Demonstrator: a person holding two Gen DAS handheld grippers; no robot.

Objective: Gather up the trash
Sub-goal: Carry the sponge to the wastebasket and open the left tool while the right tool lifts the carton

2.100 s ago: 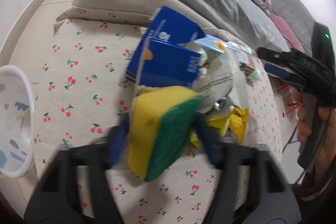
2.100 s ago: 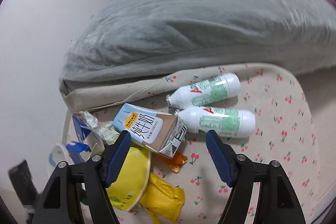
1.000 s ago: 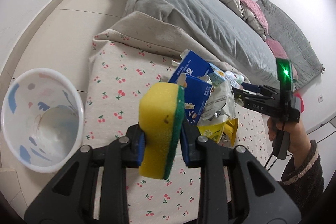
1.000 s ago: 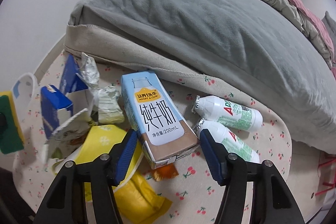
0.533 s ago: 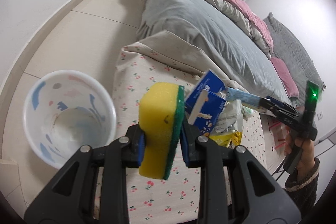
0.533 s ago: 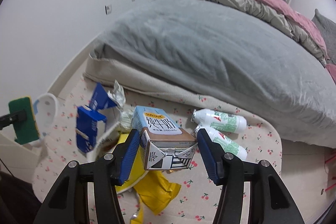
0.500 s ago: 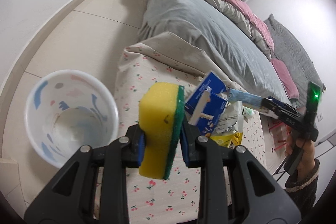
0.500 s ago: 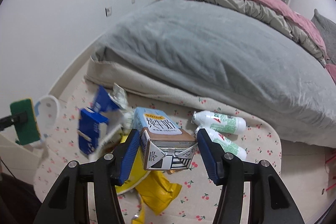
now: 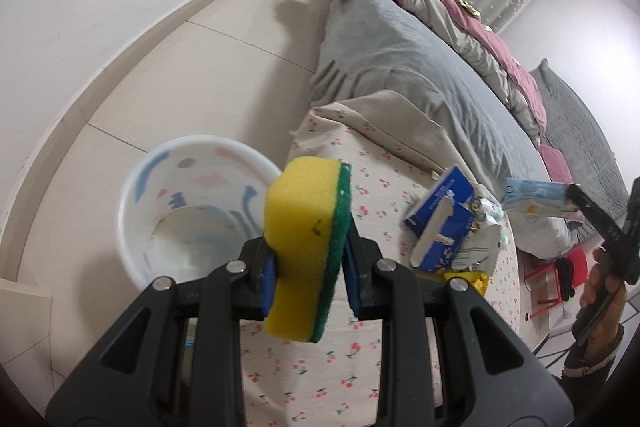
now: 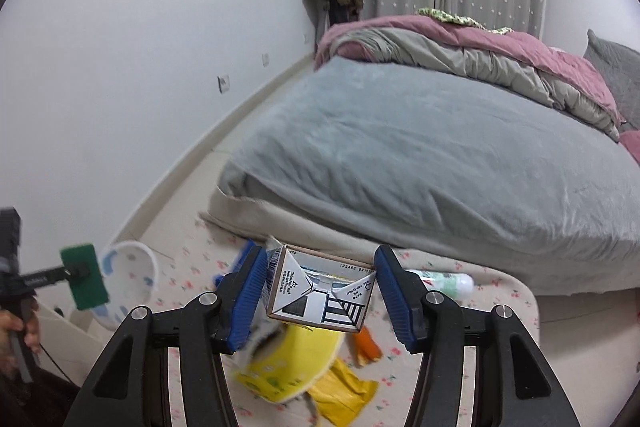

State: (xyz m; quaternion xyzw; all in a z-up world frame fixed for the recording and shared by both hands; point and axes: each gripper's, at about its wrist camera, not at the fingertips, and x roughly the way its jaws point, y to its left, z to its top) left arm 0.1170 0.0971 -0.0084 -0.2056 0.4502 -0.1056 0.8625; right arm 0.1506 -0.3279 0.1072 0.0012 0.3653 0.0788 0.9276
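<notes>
Both tongs pinch: my left gripper [image 9: 308, 269] a sponge [image 9: 306, 247], my right gripper [image 10: 320, 293] a carton [image 10: 320, 293] stamped "474", lower centre.

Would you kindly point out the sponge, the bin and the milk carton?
sponge [image 9: 298, 227], left wrist view, on its yellow face.
bin [image 9: 136, 195], left wrist view, on its inner wall.
milk carton [image 10: 320, 293], right wrist view, on its folded end.
</notes>
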